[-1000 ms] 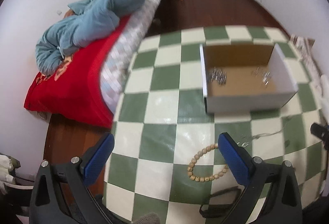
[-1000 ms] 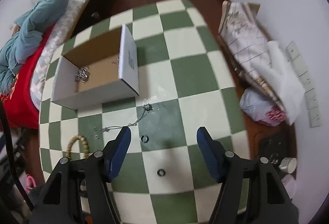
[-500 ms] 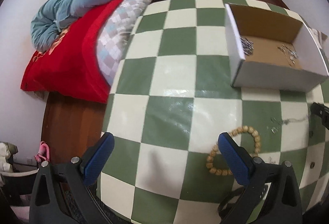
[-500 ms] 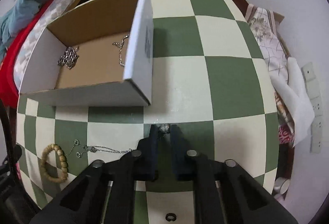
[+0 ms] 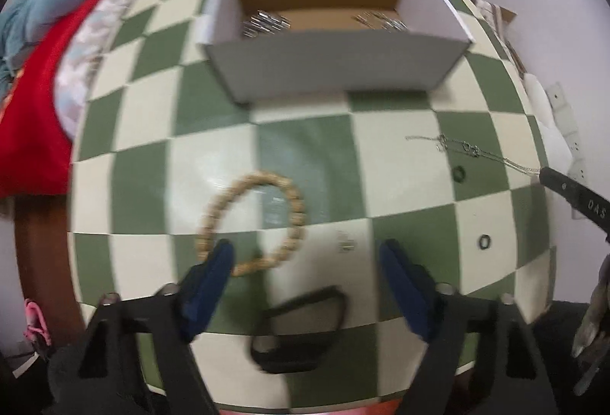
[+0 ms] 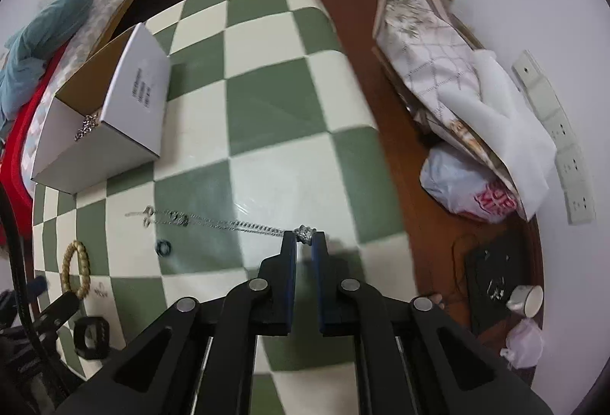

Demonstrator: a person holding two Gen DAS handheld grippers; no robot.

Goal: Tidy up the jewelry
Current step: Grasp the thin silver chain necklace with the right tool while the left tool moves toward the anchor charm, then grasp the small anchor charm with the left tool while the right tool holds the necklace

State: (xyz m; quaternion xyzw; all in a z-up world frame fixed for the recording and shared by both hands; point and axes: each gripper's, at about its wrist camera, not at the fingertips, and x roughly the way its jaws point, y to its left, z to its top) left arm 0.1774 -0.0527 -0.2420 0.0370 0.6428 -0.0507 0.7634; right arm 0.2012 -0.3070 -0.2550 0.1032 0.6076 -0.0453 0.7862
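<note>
Box (image 5: 335, 60) at table's (image 5: 213, 163) far edge, bead bracelet (image 5: 251, 220) nearer, chain (image 5: 472, 150) to bracelet's rt.

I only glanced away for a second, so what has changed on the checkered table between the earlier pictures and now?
The right gripper, open a second ago, shut on the silver necklace by its charm end and has pulled the chain out straight. The left gripper, still open, swung over to the bead bracelet. The box and black rings stayed put.
</note>
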